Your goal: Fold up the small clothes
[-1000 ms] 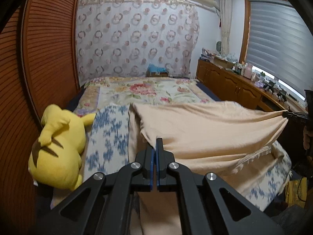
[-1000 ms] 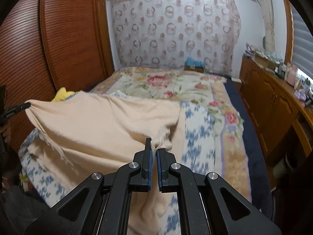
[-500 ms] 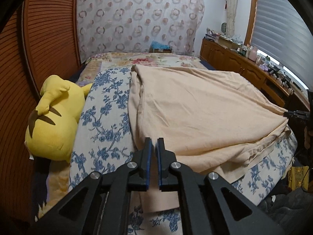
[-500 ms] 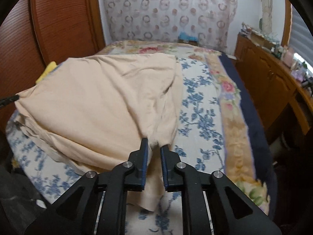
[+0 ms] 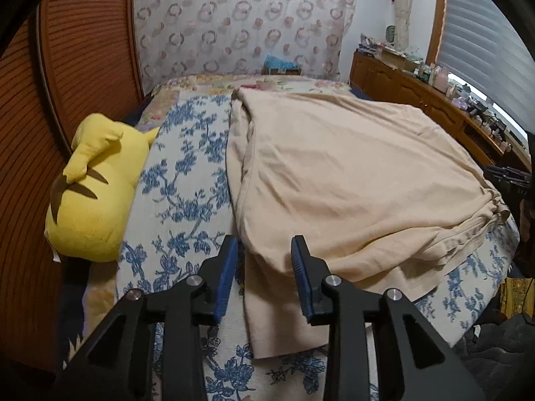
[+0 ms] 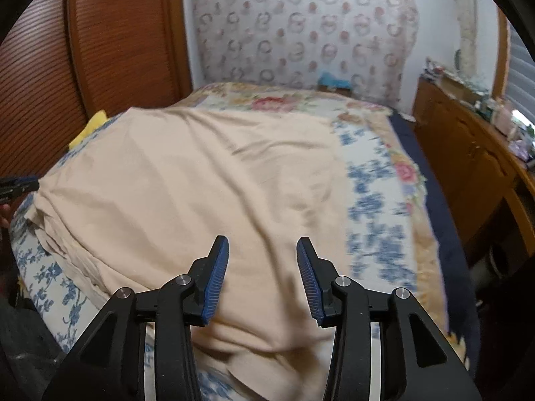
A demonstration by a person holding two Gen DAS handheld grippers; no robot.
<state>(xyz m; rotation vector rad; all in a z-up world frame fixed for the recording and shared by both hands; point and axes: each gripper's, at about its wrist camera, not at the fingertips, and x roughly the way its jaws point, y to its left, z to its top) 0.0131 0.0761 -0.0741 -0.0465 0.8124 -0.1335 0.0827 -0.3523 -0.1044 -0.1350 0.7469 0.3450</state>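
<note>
A cream-coloured garment (image 5: 351, 180) lies spread and folded over on the blue-flowered bedspread (image 5: 187, 180); it also shows in the right wrist view (image 6: 200, 183). My left gripper (image 5: 264, 250) is open, its jaws astride the garment's near left corner, not gripping it. My right gripper (image 6: 262, 250) is open just above the garment's near right part. The right gripper's tip shows at the right edge of the left wrist view (image 5: 508, 180), beside the bunched corner.
A yellow plush toy (image 5: 97, 187) lies at the bed's left edge by the wooden louvred doors (image 5: 67, 77). A wooden cabinet (image 6: 468, 167) with clutter runs along the right side. A patterned curtain (image 6: 301, 33) hangs behind the bed.
Both grippers lowered the lifted garment onto the bed, then opened and let go of its corners. The cloth now lies flat.
</note>
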